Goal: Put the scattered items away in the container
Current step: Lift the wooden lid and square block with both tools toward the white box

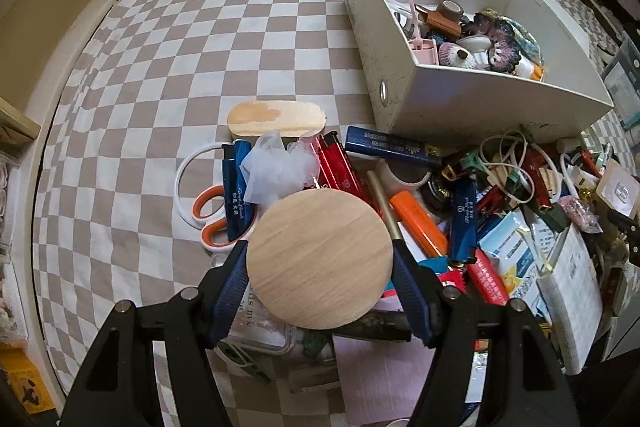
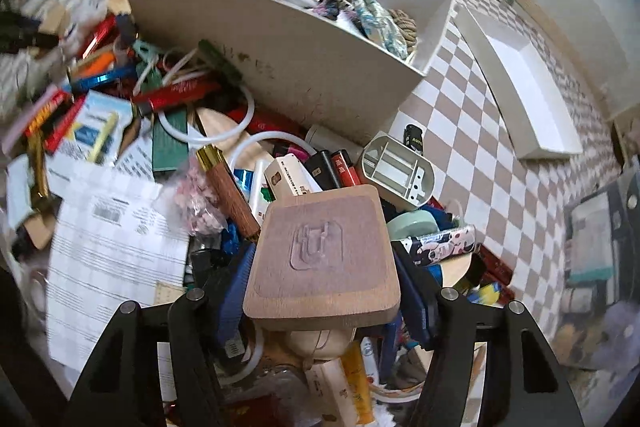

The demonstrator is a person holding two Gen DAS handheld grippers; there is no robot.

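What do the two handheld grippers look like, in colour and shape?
Both look alike. The left gripper and the right gripper have black angular frames with silver round bolts and two fingers each, lined with dark blue ribbed pads. No cables, sleeves or markings show.

1. Left gripper (image 1: 320, 259): two black angular arms with triangular cut-outs.
2. Silver round pins at the arm joints.
3. Fingers (image 1: 230, 291) faced with ribbed dark-blue pads.
4. Right gripper (image 2: 324, 263): same build, black arms, silver pins, blue ribbed fingers (image 2: 234, 307).
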